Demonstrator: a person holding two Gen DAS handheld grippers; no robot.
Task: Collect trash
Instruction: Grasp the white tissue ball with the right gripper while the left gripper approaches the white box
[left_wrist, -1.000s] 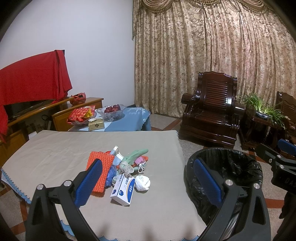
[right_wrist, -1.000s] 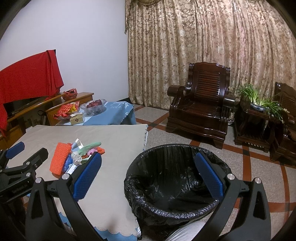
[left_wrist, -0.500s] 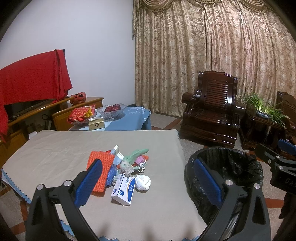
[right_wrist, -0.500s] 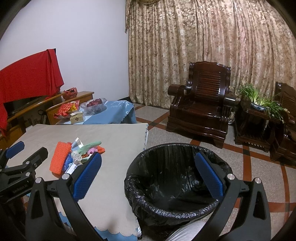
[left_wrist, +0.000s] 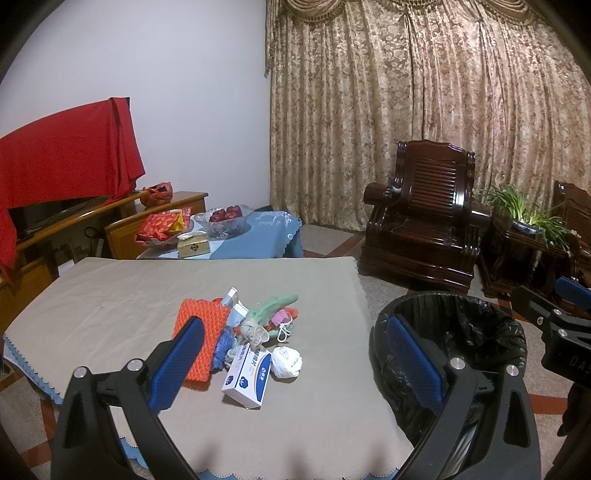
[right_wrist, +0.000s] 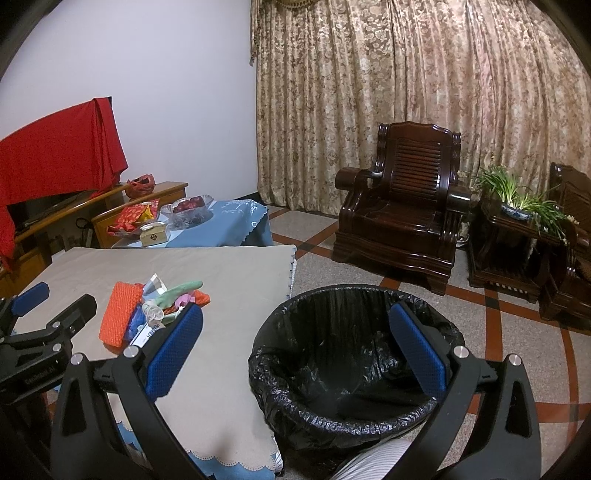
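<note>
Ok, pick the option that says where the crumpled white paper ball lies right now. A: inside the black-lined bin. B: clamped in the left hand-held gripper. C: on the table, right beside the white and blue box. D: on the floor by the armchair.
C: the crumpled white paper ball rests on the table, next to the white and blue box; both hand-held grippers are open and empty.

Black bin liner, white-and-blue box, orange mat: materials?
Black bin liner: thin glossy plastic film, crinkled with sheen. White-and-blue box: likely printed cardboard, with crisp edges and flat faces. Orange mat: bumpy texture, knit or foam mesh; cannot tell which.
</note>
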